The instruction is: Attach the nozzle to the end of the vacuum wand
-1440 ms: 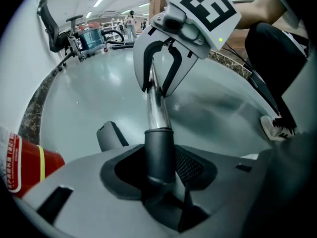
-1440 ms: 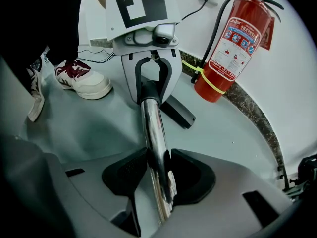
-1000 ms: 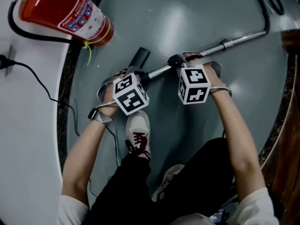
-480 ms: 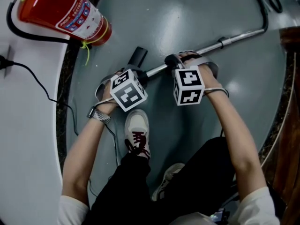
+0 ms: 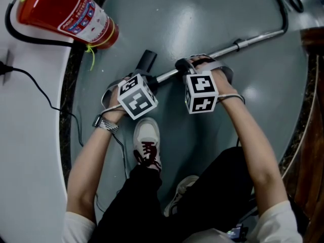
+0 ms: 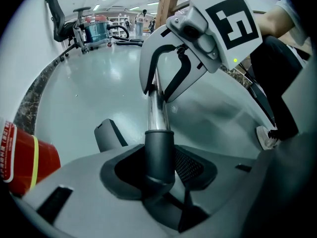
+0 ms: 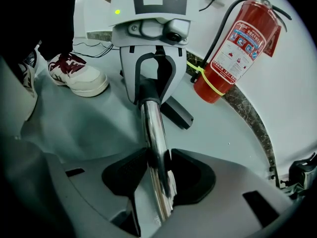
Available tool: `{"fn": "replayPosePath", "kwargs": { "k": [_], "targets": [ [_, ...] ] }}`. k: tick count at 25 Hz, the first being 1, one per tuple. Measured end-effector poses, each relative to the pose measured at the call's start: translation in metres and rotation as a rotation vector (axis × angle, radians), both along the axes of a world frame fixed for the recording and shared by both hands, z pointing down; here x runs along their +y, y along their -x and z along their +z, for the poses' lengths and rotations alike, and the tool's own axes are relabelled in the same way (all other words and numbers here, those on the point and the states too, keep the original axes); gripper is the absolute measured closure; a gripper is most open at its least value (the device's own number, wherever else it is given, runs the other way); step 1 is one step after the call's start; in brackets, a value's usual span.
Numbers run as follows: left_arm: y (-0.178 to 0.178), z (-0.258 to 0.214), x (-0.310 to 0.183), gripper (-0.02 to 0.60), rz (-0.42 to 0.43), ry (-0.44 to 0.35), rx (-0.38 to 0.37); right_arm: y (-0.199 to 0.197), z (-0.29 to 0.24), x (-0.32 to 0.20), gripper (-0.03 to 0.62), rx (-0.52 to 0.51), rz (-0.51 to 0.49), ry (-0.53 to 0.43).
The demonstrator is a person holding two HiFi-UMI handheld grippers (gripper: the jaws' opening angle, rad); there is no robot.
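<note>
L claw (image 6: 159, 173) hides nozzle (image 5: 148, 61)–wand (image 5: 253, 39) joint in head view.

Head view: marker cubes (image 5: 137, 96) covering jaws of left tool (image 6: 159, 171) and right tool (image 7: 157, 176); left cube overlapping nozzle (image 5: 147, 61) where wand (image 5: 228, 48) is meeting it; fire extinguisher (image 5: 66, 13) and hose (image 5: 286, 14) running off top edge; left gripper view: distant figures showing too small to tell; right gripper view: wand's near end disappearing behind tool body.

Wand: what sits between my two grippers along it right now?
Only a short run of bare chrome wand, from the left gripper on the nozzle to the right gripper; the head view shows it.
</note>
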State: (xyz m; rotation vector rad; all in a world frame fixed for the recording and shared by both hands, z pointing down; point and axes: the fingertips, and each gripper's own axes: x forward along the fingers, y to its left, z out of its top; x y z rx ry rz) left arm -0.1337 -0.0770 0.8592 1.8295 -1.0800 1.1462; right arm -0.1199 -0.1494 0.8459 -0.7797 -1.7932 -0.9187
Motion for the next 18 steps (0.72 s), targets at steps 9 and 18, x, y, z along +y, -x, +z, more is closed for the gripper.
{"fn": "replayPosePath", "kwargs": {
  "k": [9, 18],
  "targets": [
    [-0.0007, -0.0030, -0.0001, 0.399, -0.008, -0.041, 0.078, -0.0002, 0.0062, -0.0005, 0.428, 0.014, 0.000, -0.024],
    [0.0004, 0.0038, 0.0012, 0.400, -0.052, -0.016, 0.024, 0.0052, 0.0064, 0.0008, 0.428, -0.004, 0.011, -0.021]
  ]
}}
